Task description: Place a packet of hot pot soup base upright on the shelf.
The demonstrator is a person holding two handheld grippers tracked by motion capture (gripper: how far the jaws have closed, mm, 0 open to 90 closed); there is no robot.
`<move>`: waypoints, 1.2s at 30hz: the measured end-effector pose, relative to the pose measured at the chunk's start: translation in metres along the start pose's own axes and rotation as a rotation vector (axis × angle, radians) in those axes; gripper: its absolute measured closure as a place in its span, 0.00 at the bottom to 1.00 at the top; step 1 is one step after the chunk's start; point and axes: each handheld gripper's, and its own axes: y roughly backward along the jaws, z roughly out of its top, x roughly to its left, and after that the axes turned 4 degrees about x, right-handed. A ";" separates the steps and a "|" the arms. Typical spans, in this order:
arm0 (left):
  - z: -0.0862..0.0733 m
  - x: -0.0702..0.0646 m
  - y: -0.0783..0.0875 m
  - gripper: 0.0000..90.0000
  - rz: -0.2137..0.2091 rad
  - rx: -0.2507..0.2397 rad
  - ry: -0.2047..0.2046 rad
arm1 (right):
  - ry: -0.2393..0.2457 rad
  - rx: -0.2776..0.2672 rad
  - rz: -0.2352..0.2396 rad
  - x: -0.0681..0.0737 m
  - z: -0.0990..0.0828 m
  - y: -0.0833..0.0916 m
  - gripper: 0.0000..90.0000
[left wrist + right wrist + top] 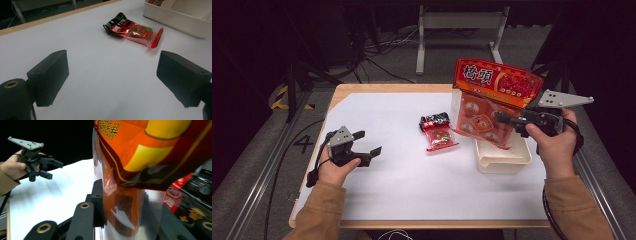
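My right gripper (503, 119) is shut on a large orange and red snack bag (494, 95), holding it upright in the air above a white tray (504, 164). In the right gripper view the bag (150, 157) sits between the black jaws of that gripper (132, 217), its clear lower part pressed by them. My left gripper (364, 145) rests low over the white table sheet at the left, open and holding nothing. In the left gripper view the jaws of this gripper (116, 75) stand wide apart over bare sheet.
Two small packets lie mid-table: a black and red one (434, 120) (117, 25) and a red clear one (441, 139) (142, 33), touching. The tray (175, 20) stands to their right. The left gripper (37, 167) appears far off in the right gripper view. Cables trail on the floor behind.
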 end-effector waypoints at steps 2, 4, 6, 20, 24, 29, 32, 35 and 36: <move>-0.001 0.000 0.000 0.13 0.000 0.003 0.006 | -0.004 -0.002 -0.014 -0.004 -0.001 0.004 0.78; -0.001 0.000 0.000 0.13 -0.003 0.001 0.011 | -0.012 -0.001 -0.030 -0.007 -0.003 0.007 0.78; -0.001 0.000 0.000 0.13 -0.003 -0.001 0.009 | -0.018 -0.004 -0.044 -0.010 -0.005 0.010 0.78; -0.005 0.004 0.003 0.13 0.000 0.004 0.032 | -0.054 -0.025 -0.128 -0.026 -0.017 0.026 0.78; -0.005 0.003 0.002 0.13 0.001 0.006 0.035 | -0.066 -0.038 -0.149 -0.029 -0.020 0.031 0.78; -0.005 0.003 0.002 0.14 -0.013 0.011 0.035 | -0.083 -0.035 -0.178 -0.034 -0.024 0.035 0.78; -0.005 0.003 0.002 0.14 -0.013 0.015 0.039 | -0.087 -0.031 -0.183 -0.036 -0.026 0.036 0.78; -0.005 0.003 0.002 0.14 -0.014 0.015 0.034 | -0.096 -0.030 -0.185 -0.037 -0.029 0.035 0.78; -0.006 0.003 0.002 0.13 -0.015 0.018 0.032 | -0.099 -0.033 -0.186 -0.038 -0.030 0.034 0.78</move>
